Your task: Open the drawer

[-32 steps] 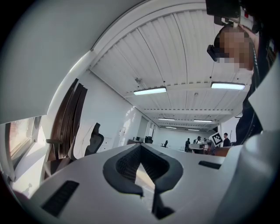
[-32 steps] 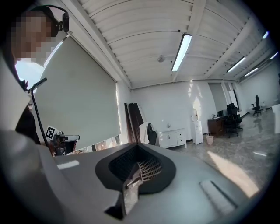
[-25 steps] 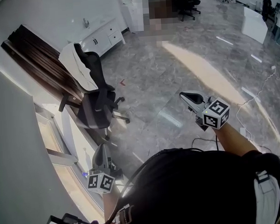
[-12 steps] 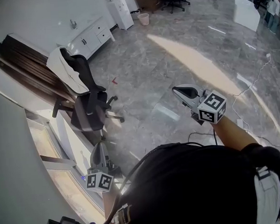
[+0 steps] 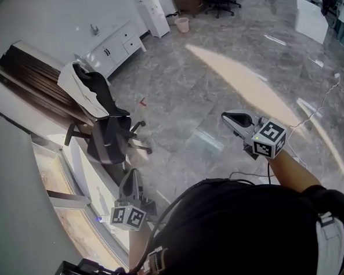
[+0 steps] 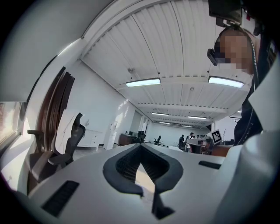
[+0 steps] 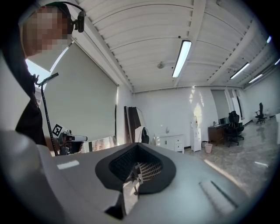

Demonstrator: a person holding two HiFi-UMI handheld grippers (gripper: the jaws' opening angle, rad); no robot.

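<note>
A white cabinet [image 5: 117, 46] with drawers stands against the far wall; it also shows small in the right gripper view [image 7: 171, 142] and the left gripper view [image 6: 89, 138]. Both grippers are far from it and held level over the floor. My left gripper [image 5: 131, 178] is at the lower left, close to the window ledge, jaws shut and empty [image 6: 141, 147]. My right gripper [image 5: 227, 116] reaches out at the right, its tips together with nothing between them [image 7: 138, 147].
A black office chair [image 5: 106, 134] draped with a white garment stands between me and the cabinet. Dark wooden panels [image 5: 33, 73] lean on the left wall. A small bin [image 5: 182, 24] and more chairs stand far back. Cables [image 5: 310, 118] lie on the floor at right.
Both grippers have travelled across the floor with the person, and the view has swung slightly. The jaws of both stay closed and empty.
</note>
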